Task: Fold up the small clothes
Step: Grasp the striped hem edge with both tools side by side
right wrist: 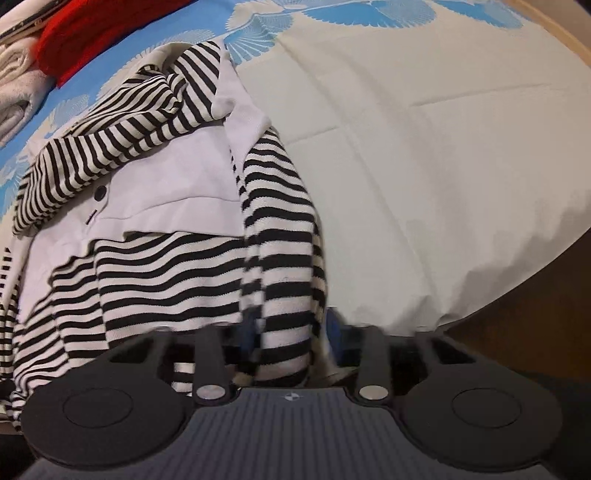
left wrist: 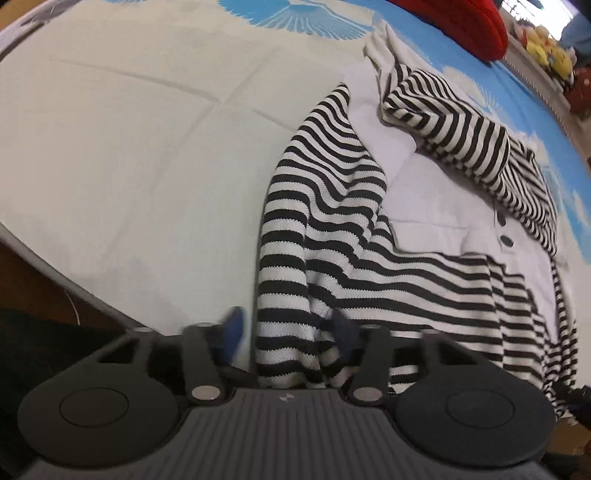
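Observation:
A black-and-white striped top (left wrist: pixel 369 258) with a white shirt front (left wrist: pixel 443 206) and dark buttons (left wrist: pixel 506 242) lies crumpled on the bed sheet (left wrist: pixel 147 147). My left gripper (left wrist: pixel 288 332) straddles the near left edge of the top. Its blue left finger (left wrist: pixel 234 332) stands clear of the cloth, so the jaws are open. In the right wrist view the same top (right wrist: pixel 166 266) lies to the left. My right gripper (right wrist: pixel 291 328) is shut on a hanging striped fold (right wrist: pixel 284 288) at the near right edge, with both pads against the cloth.
The cream sheet (right wrist: pixel 424 166) has blue bird prints at the far side. A red cloth (right wrist: pixel 92 33) and folded white towels (right wrist: pixel 18 92) lie at the back. Plush toys (left wrist: pixel 546 48) sit past the bed. The bed's near edge (left wrist: pixel 55 273) drops to brown floor (right wrist: pixel 535 295).

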Demonstrator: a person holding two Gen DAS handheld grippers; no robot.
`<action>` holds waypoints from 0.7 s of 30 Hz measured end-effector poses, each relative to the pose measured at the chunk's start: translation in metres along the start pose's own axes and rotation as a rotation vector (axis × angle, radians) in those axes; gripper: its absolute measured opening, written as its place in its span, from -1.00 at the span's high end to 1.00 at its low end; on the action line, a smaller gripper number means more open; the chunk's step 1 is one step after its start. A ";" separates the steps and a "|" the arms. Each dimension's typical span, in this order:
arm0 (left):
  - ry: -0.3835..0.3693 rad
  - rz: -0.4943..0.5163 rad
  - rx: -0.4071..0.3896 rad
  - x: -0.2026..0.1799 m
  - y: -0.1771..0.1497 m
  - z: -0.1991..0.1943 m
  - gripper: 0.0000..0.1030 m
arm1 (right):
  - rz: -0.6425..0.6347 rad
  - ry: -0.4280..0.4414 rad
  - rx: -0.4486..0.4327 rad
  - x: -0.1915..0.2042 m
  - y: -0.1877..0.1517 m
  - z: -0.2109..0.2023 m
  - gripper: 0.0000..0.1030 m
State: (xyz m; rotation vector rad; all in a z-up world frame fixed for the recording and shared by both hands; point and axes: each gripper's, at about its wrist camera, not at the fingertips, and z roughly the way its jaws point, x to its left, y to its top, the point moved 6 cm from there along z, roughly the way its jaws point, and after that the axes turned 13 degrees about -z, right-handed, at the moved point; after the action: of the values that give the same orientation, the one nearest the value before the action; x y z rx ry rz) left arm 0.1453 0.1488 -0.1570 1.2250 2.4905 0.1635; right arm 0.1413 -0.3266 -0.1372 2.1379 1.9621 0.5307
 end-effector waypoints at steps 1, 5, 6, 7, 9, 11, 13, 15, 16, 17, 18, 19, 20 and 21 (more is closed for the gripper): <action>-0.009 -0.003 0.005 0.000 0.000 0.000 -0.34 | -0.002 0.005 -0.005 0.001 0.000 -0.001 0.65; 0.000 0.032 0.021 -0.001 -0.006 0.005 -0.32 | 0.002 0.025 -0.013 0.005 0.002 -0.002 0.68; 0.008 0.050 0.016 -0.003 -0.007 0.005 -0.31 | 0.003 0.027 -0.011 0.005 0.002 -0.002 0.61; 0.015 0.069 0.007 -0.004 -0.008 0.006 -0.23 | 0.006 0.022 -0.008 0.005 0.001 -0.001 0.60; 0.021 0.107 -0.012 -0.007 -0.008 0.005 0.44 | 0.004 0.020 0.012 0.006 -0.001 0.002 0.19; -0.015 0.097 -0.012 -0.008 -0.007 0.003 0.82 | -0.016 0.037 0.040 0.012 -0.005 0.005 0.13; -0.024 0.081 -0.028 -0.006 -0.006 -0.003 0.82 | -0.048 0.051 0.050 0.018 -0.007 0.005 0.12; -0.034 0.074 -0.023 -0.005 -0.006 -0.005 0.82 | -0.075 0.048 0.051 0.021 -0.008 0.005 0.12; -0.040 0.065 -0.008 -0.005 -0.007 -0.003 0.78 | -0.080 0.047 0.057 0.021 -0.009 0.005 0.12; -0.049 0.053 0.009 -0.004 -0.007 -0.001 0.71 | -0.083 0.045 0.063 0.020 -0.010 0.006 0.13; -0.056 0.034 0.024 -0.003 -0.007 0.000 0.66 | -0.086 0.044 0.065 0.019 -0.010 0.007 0.14; -0.060 0.019 0.034 -0.001 -0.007 0.001 0.45 | -0.087 0.043 0.064 0.019 -0.010 0.006 0.16; -0.064 0.011 0.041 0.000 -0.008 0.002 0.26 | -0.089 0.038 0.063 0.019 -0.009 0.006 0.35; -0.068 0.010 0.045 0.000 -0.008 0.002 0.21 | -0.085 0.038 0.059 0.017 -0.009 0.006 0.60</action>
State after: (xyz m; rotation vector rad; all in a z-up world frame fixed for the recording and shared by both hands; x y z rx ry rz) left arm 0.1402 0.1439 -0.1611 1.2406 2.4421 0.0679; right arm 0.1367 -0.3079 -0.1433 2.0816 2.1039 0.5082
